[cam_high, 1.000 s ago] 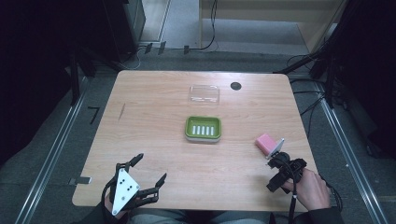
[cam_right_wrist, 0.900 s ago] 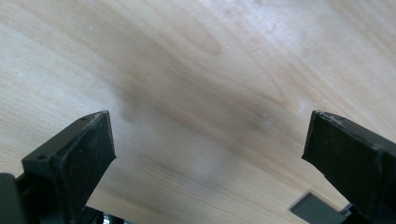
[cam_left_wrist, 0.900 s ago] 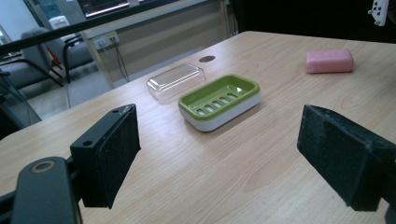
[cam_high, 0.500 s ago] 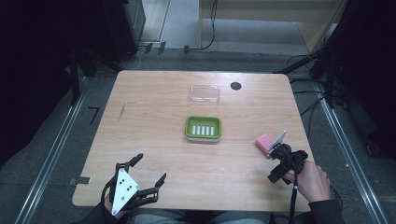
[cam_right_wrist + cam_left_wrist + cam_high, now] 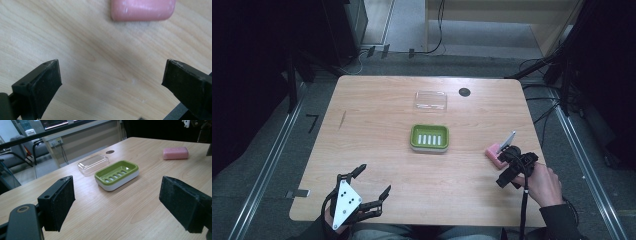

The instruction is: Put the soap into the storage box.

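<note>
A pink soap bar (image 5: 492, 153) (image 5: 175, 153) (image 5: 143, 9) lies on the wooden table (image 5: 377, 145) at the right. My right gripper (image 5: 502, 156) (image 5: 112, 80) hovers just over it, pointing down, jaws open and empty; the bar sits ahead of the jaws, not between them. A green soap dish (image 5: 429, 137) (image 5: 117, 174) rests at the table's middle. Its clear lid (image 5: 430, 100) (image 5: 93, 163) lies behind it. My left gripper (image 5: 374, 184) (image 5: 115, 202) is held near the front left edge, open, aimed at the dish.
A small dark round spot (image 5: 464, 92) (image 5: 109, 152) marks the table's far side. A dark line (image 5: 342, 119) marks the left part. Metal rails (image 5: 267, 165) run along the floor beside the table. Chairs (image 5: 22, 147) stand beyond the far edge.
My right gripper has moved forward along the table toward the pink soap bar and now stands over it. The left gripper has stayed put.
</note>
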`<state>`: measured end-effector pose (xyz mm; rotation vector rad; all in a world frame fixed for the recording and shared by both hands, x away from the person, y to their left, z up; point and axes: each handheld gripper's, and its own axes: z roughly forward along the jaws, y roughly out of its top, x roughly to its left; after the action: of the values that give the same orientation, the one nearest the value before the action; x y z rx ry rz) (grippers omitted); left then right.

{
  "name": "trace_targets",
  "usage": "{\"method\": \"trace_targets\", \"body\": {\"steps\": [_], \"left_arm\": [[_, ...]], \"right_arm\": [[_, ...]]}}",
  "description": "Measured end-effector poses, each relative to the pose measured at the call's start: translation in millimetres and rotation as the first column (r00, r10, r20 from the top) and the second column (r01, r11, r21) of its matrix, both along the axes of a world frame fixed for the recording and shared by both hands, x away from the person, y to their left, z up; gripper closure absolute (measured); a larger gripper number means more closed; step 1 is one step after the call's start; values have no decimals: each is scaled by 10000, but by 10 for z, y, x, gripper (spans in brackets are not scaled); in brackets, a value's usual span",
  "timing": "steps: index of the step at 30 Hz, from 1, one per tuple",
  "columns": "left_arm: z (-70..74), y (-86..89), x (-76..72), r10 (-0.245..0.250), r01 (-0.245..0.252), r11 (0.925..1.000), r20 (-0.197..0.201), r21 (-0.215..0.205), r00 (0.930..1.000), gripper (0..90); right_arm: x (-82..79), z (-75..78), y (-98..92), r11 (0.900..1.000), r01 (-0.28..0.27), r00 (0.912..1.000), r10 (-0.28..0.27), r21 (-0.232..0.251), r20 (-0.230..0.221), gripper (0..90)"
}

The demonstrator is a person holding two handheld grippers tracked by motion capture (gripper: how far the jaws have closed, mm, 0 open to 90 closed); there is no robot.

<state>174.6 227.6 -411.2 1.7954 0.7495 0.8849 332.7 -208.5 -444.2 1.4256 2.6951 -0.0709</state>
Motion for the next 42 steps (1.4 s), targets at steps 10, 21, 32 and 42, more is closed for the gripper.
{"method": "trace_targets", "body": {"steps": [10, 21, 32, 42], "left_arm": [[1, 5, 0, 13, -13, 10000, 2, -11, 10000, 136], [-3, 4, 4, 3, -3, 10000, 6, -8, 10000, 136], [-2, -7, 5, -12, 12, 10000, 0, -51, 10000, 136], [-3, -4, 5, -30, 30, 10000, -5, -33, 10000, 136]], "right_arm": [[192, 11, 67, 9997, -212, 9998, 211, 102, 54, 21], [331, 7, 81, 9995, -236, 9997, 235, 204, 44, 21], [483, -19, 105, 9985, -378, 9992, 383, 385, -134, 21], [625, -75, 148, 9979, -433, 9986, 446, 491, -271, 17]]}}
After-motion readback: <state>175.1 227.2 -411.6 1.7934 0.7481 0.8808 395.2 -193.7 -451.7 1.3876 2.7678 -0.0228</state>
